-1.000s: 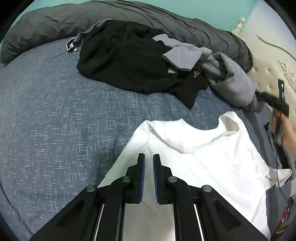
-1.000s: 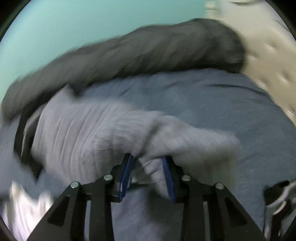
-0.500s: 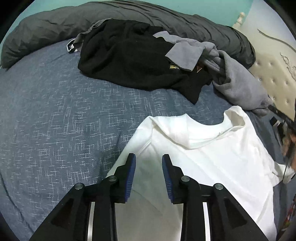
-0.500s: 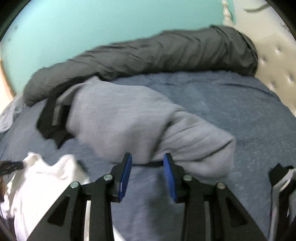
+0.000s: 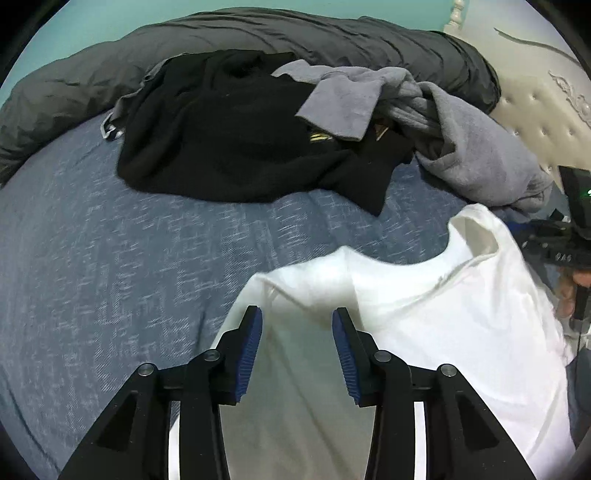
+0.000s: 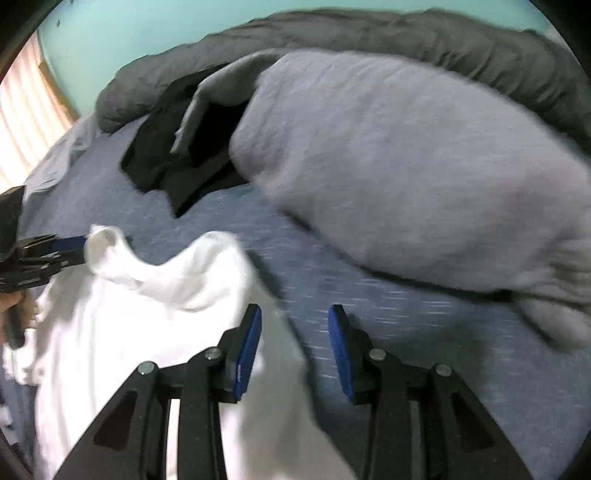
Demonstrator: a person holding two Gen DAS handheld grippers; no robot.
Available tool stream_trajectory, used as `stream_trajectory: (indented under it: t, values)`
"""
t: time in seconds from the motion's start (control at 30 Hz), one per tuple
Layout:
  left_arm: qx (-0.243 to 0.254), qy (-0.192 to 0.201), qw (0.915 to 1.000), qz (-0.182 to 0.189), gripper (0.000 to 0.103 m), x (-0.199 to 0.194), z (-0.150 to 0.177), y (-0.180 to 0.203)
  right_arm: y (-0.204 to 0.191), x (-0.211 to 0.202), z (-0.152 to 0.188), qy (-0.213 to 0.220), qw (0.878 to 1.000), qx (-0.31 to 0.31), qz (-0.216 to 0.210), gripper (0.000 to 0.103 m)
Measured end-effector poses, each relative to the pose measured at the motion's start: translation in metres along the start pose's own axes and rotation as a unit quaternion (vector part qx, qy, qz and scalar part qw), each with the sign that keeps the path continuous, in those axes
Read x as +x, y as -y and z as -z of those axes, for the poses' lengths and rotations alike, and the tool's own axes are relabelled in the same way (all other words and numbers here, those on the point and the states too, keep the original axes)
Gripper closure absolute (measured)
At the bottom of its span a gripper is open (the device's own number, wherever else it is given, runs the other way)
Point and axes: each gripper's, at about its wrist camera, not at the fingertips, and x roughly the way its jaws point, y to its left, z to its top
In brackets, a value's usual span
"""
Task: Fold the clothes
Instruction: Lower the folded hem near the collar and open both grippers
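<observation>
On the blue woven bedspread [image 5: 129,258] lies a white cotton shirt [image 5: 461,314]; the left tool [image 5: 297,328] and right tool [image 6: 293,325] hover above it, both spread wide, gripping nothing, near a grey fleece garment [image 6: 406,166].

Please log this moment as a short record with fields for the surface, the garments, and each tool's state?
surface: blue bedsheet
spread garment: white shirt, collar end away from the cameras
pile: black garment and grey garment, heaped beyond the shirt
backdrop: dark duvet rolled along the far edge
left tool: open, over the shirt
right tool: open, over the shirt's edge and sheet
</observation>
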Motion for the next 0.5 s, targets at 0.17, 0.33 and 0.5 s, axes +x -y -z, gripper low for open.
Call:
stream_trajectory:
  t: [0.17,0.33,0.5]
  values:
    - [0.013,-0.002,0.9999,-0.002,0.059,0.008,-0.006,0.007,-0.018,0.014,0.004,-0.034,0.999,-0.03,0.002,0.086]
    - [0.007,-0.013,0.9999,-0.001,0.096,0.017,-0.011,0.009,-0.012,-0.002,-0.004,0.003,1.0,-0.02,0.014,0.099]
    - [-0.008,0.015,0.9998,-0.005,0.098,0.004,-0.023,0.005,-0.004,-0.023,-0.013,0.046,0.998,-0.008,0.034,0.1]
